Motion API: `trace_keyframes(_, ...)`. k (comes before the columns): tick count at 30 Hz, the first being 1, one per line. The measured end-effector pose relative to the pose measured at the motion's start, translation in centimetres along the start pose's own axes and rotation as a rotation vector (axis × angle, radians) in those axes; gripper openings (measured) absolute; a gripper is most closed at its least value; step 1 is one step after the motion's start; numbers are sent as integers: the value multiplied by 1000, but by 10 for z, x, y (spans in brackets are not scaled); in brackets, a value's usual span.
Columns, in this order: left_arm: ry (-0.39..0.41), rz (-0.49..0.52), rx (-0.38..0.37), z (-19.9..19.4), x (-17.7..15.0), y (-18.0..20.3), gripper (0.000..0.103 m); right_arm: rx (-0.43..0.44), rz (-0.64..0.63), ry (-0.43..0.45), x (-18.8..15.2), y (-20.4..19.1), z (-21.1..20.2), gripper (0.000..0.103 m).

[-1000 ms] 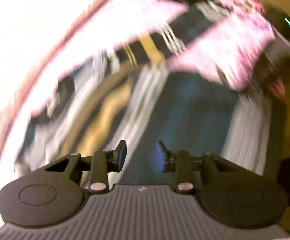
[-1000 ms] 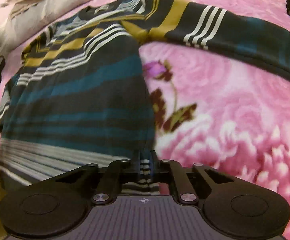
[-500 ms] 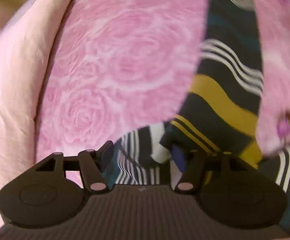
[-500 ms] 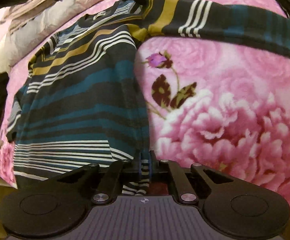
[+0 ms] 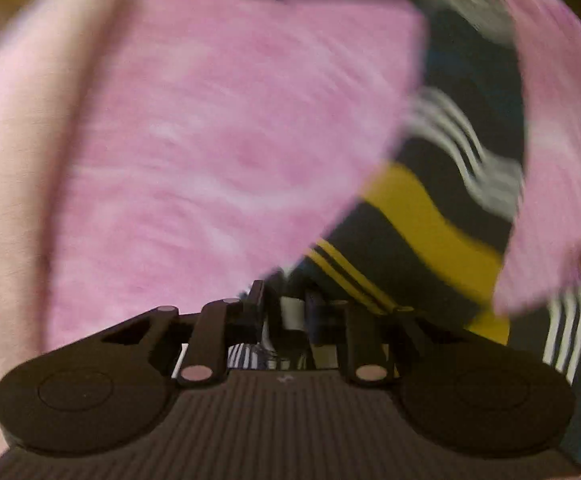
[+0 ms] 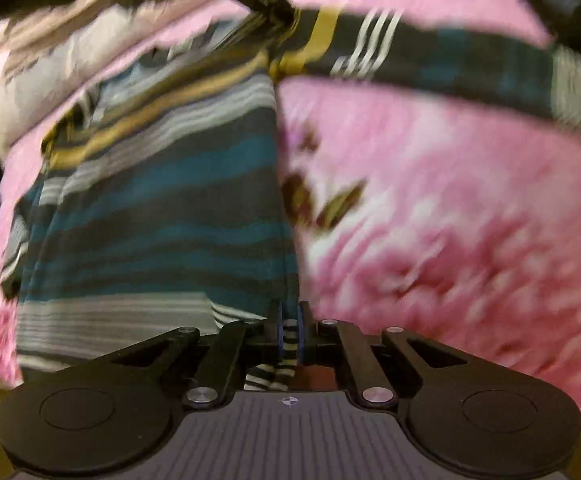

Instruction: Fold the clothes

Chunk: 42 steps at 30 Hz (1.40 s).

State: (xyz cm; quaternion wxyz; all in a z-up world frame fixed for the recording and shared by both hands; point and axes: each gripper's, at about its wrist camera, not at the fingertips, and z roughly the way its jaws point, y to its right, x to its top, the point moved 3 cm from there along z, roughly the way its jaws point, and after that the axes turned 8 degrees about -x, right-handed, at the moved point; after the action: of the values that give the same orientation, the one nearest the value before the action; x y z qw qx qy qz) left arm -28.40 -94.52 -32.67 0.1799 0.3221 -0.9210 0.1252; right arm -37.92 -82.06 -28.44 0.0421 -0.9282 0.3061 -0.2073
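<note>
Striped knit of the sweater (image 5: 422, 216) bunches between the left claw's (image 5: 282, 312) nearly closed jaws, a grip that may slip, while the right claw (image 6: 289, 334) pinches the hem directly ahead, where tugging could drag the sweater across the pink blanket (image 6: 450, 200).

Pink rose-patterned bed cover (image 6: 450, 184), pale pink pillow edge (image 5: 6, 152), warm indoor light, motion-blurred
</note>
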Motion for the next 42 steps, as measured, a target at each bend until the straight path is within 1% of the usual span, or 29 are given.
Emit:
trace_keyframes(1, 36, -47, 38, -4, 0, -7, 0, -6, 9, 13, 3, 0, -4, 5)
trace_keyframes(2, 71, -95, 77, -8, 0, -15, 2, -2, 16, 14, 3, -1, -4, 5)
trace_keyframes(3, 74, -137, 74, -5, -1, -20, 5, 4, 18, 0, 0, -3, 1, 5)
trace_keyframes(6, 58, -155, 72, -6, -7, -16, 11, 22, 15, -48, -11, -8, 18, 5)
trace_keyframes(9, 69, -134, 47, -23, -17, -1, 26, 42, 67, -56, -16, -3, 20, 5)
trace_keyframes(10, 74, -136, 43, -29, -23, 4, 27, 41, 85, -61, -18, -1, 19, 6)
trace_keyframes(11, 74, -147, 35, -36, -30, 12, 28, 25, 95, -70, -20, 0, 19, 20)
trace_keyframes(12, 74, -160, 27, -42, -37, 19, 29, 9, 105, -79, -23, 2, 19, 37)
trace_keyframes(13, 73, -170, 21, -50, -44, 31, 31, -9, 114, -87, -25, 4, 18, 77)
trace_keyframes(14, 70, -183, 14, -58, -55, 42, 33, -30, 120, -90, -28, 7, 16, 82)
trace_keyframes(15, 63, -195, 3, -65, -67, 54, 36, -39, 125, -93, -32, 9, 13, 82)
trace_keyframes(16, 55, -206, -7, -72, -80, 67, 37, -48, 130, -96, -35, 12, 11, 82)
trace_keyframes(21, -20, -302, -47, -108, -160, 145, 39, -58, 159, -123, -56, 20, -2, 82)
trace_keyframes(24, -90, -380, -81, -136, -219, 199, 40, -47, 118, -137, -69, 11, -3, 82)
trace_keyframes(25, -116, -405, -85, -147, -239, 216, 44, -45, 99, -142, -72, 8, -1, 72)
trace_keyframes(26, -149, -439, -95, -160, -261, 235, 46, -53, 77, -155, -75, 6, 1, 51)
trace_keyframes(28, -198, -514, -95, -183, -298, 263, 52, -84, 39, -166, -79, 1, 3, 40)
trace_keyframes(29, -216, -570, -93, -196, -317, 275, 53, -99, 30, -171, -79, 0, 2, 20)
trace_keyframes(30, -228, -636, -98, -207, -335, 287, 56, -114, 22, -177, -79, -2, 2, 12)
trace_keyframes(31, -233, -703, -98, -215, -350, 298, 59, -132, 13, -182, -78, -5, 3, 11)
trace_keyframes(33, -229, -845, -102, -229, -378, 316, 61, -168, -6, -194, -76, -11, 3, 7)
trace_keyframes(34, -216, -927, -113, -232, -389, 321, 61, -187, -27, -197, -76, -16, 4, 6)
trace_keyframes(35, -198, -1029, -130, -231, -402, 328, 61, -201, -42, -202, -76, -19, 4, 5)
trace_keyframes(37, -153, -1170, -163, -225, -420, 338, 60, -229, -72, -212, -76, -26, 3, 5)
trace_keyframes(38, -134, -1208, -169, -221, -425, 341, 60, -243, -87, -216, -75, -30, 3, 5)
trace_keyframes(39, -112, -1233, -179, -216, -427, 343, 55, -258, -102, -221, -75, -33, 3, 5)
trace_keyframes(40, -88, -1251, -197, -212, -428, 346, 41, -272, -117, -226, -75, -37, 3, 5)
trace_keyframes(41, -65, -1269, -216, -208, -429, 348, 33, -285, -132, -230, -75, -40, 3, 5)
trace_keyframes(42, -59, -1270, -216, -207, -430, 350, 20, -296, -146, -235, -73, -41, 2, 5)
